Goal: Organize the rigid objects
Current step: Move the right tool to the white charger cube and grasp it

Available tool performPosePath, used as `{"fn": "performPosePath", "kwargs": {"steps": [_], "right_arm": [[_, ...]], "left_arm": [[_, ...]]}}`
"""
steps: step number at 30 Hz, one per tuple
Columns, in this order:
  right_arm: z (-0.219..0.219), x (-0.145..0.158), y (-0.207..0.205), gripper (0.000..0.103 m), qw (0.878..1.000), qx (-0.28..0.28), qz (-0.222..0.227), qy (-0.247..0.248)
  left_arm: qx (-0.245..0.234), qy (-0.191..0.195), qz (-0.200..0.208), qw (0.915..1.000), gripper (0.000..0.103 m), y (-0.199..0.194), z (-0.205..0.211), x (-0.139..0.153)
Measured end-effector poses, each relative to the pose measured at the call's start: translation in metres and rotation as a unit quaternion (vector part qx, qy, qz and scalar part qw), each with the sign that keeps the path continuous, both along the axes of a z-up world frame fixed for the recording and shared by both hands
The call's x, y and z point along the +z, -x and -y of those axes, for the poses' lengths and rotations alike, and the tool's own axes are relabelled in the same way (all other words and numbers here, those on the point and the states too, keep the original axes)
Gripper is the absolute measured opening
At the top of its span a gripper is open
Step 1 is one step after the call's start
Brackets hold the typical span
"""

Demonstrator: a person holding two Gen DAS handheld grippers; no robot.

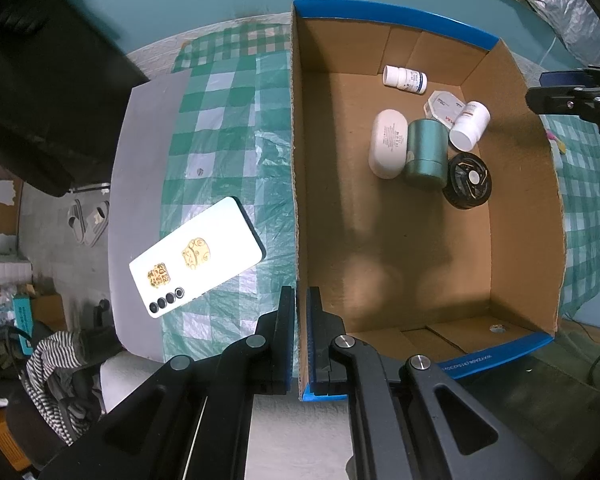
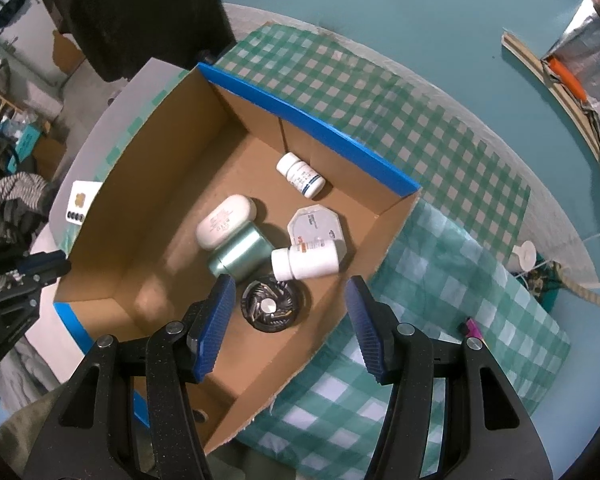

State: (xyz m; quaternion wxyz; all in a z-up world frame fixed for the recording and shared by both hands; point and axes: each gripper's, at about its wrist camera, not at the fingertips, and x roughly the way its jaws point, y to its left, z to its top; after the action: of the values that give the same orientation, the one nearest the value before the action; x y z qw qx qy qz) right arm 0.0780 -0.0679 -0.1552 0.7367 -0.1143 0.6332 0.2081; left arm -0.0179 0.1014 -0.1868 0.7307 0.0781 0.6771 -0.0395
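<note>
My left tongs pinch the box wall. My right tongs hang wide apart, holding nothing. Six things lie inside already. The phone, lower left, waits outside on the cloth.

Wall: you face teal paint.
Worktop: you work over a green checked cloth.
Floor: grey, with slippers at your left.
Clutter: striped clothing lies heaped beside you.
</note>
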Motion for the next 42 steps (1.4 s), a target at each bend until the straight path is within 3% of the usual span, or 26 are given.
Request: {"fn": "performPosePath", "kwargs": {"steps": [24,42], "right_arm": [[0.052,0.012,0.012,0.058,0.998,-0.063,0.0,-0.003],[0.14,-0.014,0.021,0.06,0.987,-0.158,-0.026,0.02]], "left_arm": [[-0.002,-0.001,-0.001,1.0,0.004,0.0,0.001,0.0],[0.0,-0.003,-0.003,1.0,0.004,-0.002,0.0,-0.002]]}}
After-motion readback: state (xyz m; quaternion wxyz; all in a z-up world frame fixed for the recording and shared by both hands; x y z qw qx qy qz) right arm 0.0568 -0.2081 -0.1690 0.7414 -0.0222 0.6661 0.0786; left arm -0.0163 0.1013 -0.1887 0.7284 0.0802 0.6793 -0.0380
